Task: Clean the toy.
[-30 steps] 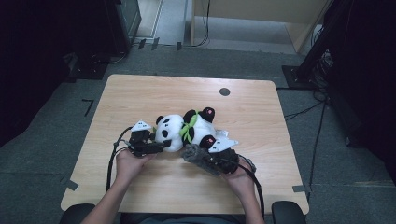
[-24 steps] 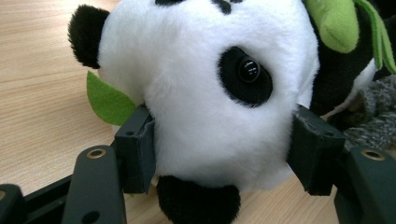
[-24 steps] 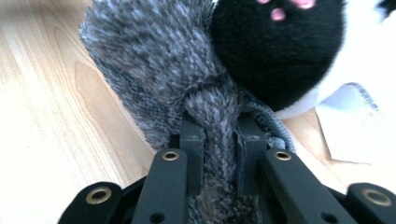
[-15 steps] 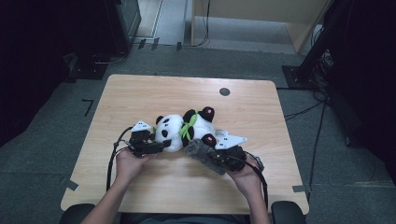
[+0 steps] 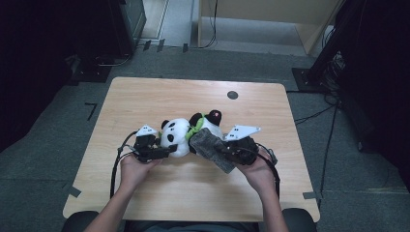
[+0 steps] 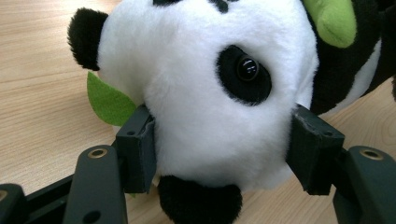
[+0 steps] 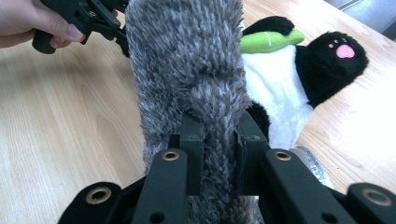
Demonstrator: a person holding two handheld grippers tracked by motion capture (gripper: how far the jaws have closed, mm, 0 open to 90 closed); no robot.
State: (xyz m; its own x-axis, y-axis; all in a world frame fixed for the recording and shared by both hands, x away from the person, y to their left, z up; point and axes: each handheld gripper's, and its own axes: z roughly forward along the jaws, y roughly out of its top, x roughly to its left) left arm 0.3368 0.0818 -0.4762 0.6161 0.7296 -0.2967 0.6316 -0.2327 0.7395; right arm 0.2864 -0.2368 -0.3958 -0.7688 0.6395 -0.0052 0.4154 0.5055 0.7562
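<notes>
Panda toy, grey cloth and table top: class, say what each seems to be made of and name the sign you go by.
Panda toy: soft plush, matt white and black pile, with a glossy, probably plastic eye; the fur dents between the left gripper pads.
Grey cloth: shaggy, fleece-like fabric with long fibres; it bunches in the right gripper.
Table top: light wood or wood-look laminate, smooth, with visible grain lines.

The high view looks down on the whole desk from above. Each gripper view sits close and low; all three share the panda toy mid-frame.
</notes>
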